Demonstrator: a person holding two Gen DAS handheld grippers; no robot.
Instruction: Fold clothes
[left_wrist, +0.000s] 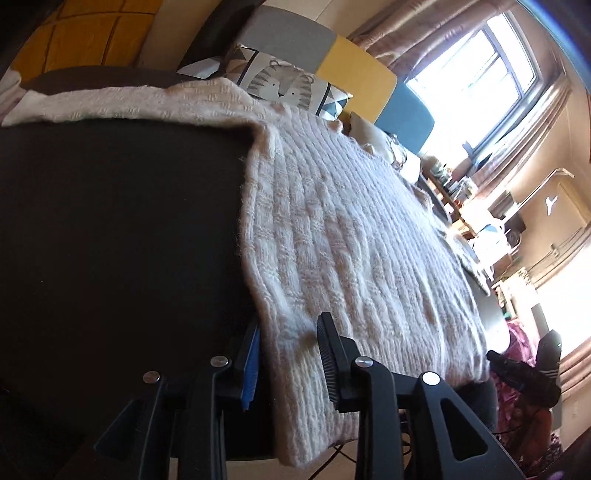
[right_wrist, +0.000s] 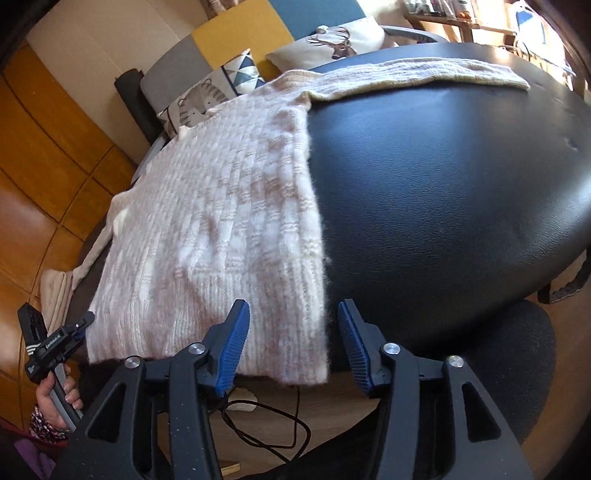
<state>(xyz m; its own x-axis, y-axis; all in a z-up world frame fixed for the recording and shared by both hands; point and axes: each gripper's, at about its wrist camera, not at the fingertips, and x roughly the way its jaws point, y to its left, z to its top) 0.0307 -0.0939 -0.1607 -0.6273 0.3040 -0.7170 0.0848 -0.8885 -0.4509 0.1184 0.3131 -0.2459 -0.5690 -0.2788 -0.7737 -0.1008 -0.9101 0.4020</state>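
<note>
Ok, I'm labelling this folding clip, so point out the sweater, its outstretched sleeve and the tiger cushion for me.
sweater (right_wrist: 221, 229): right wrist view, middle of the knitted body.
outstretched sleeve (right_wrist: 424, 72): right wrist view, mid-length of the sleeve lying on the black table.
tiger cushion (left_wrist: 284, 85): left wrist view, on the printed tiger face.

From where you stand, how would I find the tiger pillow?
Start at the big black table with the fluffy pink sweater on it. Just past the sweater's far edge, pillows lean on a sofa. The tiger pillow shows a striped grey face; its neighbour shows a deer.
</note>
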